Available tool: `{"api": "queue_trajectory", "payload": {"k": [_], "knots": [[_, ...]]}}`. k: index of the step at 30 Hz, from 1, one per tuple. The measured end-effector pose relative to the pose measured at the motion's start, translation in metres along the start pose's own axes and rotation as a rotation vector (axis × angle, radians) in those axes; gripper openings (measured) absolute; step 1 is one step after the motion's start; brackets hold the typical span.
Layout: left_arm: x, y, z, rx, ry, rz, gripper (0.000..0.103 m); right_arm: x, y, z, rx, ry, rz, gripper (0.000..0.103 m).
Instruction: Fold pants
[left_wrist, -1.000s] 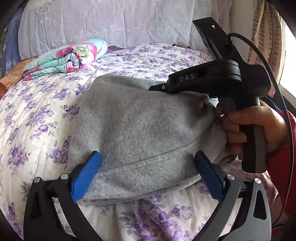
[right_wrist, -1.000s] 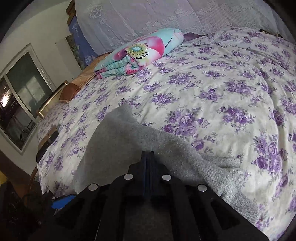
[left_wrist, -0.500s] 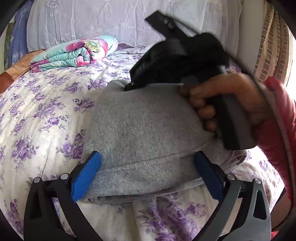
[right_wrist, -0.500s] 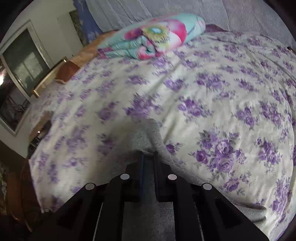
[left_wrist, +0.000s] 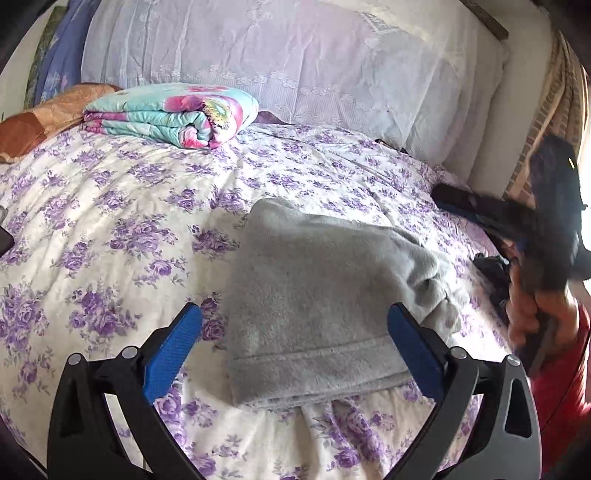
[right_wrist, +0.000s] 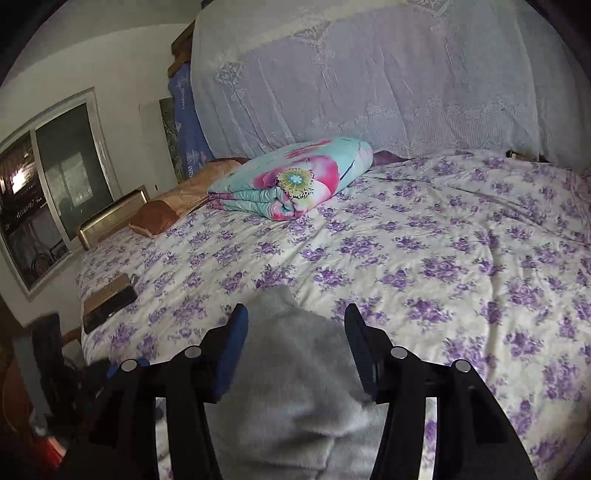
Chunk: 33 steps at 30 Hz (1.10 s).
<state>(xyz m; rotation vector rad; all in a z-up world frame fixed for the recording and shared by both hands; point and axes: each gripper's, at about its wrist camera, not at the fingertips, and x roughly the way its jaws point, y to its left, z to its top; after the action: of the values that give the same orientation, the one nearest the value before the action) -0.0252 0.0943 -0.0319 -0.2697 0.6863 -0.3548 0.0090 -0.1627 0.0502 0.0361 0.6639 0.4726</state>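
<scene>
A pair of grey fleece pants (left_wrist: 317, 306) lies folded into a compact, roughly rectangular bundle on a bed covered by a cream bedspread with purple flowers (left_wrist: 110, 206). The neat hemmed edge of the bundle faces the left wrist camera, while its right side is lumpier, with loose folds of cloth bunched together.

The left gripper (left_wrist: 295, 350) hangs just in front of that hemmed edge with its blue-padded fingers (left_wrist: 171, 349) spread wide, one to each side of the bundle, holding nothing. In the same view, the right gripper (left_wrist: 461, 203) appears off to the right of the pants, a blurred black tool held in the person's right hand (left_wrist: 535, 314) (a red sleeve shows below it).

From the right wrist camera, the right gripper (right_wrist: 295, 343) is also parted and empty, its fingers (right_wrist: 232, 354) framing the near corner of the grey pants (right_wrist: 291, 387), which fill the space between and beneath them; whether the fingers touch the cloth cannot be told.

Farther back on the bed rests a folded quilt in turquoise and pink (right_wrist: 295, 181), with a brown pillow (right_wrist: 177, 206) beside it and a white lace curtain (right_wrist: 369, 74) behind. A dark phone (right_wrist: 110, 302) lies near the bed's left edge.
</scene>
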Motion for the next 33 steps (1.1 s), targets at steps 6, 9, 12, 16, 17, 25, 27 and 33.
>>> {"api": "queue_trajectory", "payload": {"k": [6, 9, 12, 16, 17, 25, 27, 33], "knots": [[0.071, 0.003, -0.024, -0.029, 0.197, 0.000, 0.099, 0.045, -0.013, -0.077, -0.087, 0.070, -0.157, 0.058], [0.070, 0.005, -0.021, -0.041, 0.228, -0.013, 0.099, 0.041, -0.008, -0.067, -0.079, 0.085, -0.146, 0.062], [0.057, 0.012, -0.021, -0.073, 0.234, -0.054, 0.098, 0.016, -0.013, -0.064, -0.048, 0.027, -0.106, 0.071], [0.036, 0.018, -0.010, -0.078, 0.213, -0.099, 0.098, -0.030, -0.046, -0.068, 0.093, -0.038, -0.030, 0.090], [0.035, 0.021, -0.006, -0.090, 0.218, -0.119, 0.098, -0.035, -0.060, -0.069, 0.152, -0.030, -0.003, 0.091], [0.078, 0.022, 0.004, -0.147, 0.310, -0.205, 0.098, 0.009, -0.100, -0.081, 0.411, 0.096, 0.160, 0.091], [0.086, 0.013, 0.001, -0.104, 0.319, -0.188, 0.098, 0.038, -0.101, -0.083, 0.464, 0.173, 0.223, 0.091], [0.093, 0.011, 0.001, -0.085, 0.297, -0.202, 0.099, 0.072, -0.089, -0.084, 0.484, 0.176, 0.266, 0.090]]}}
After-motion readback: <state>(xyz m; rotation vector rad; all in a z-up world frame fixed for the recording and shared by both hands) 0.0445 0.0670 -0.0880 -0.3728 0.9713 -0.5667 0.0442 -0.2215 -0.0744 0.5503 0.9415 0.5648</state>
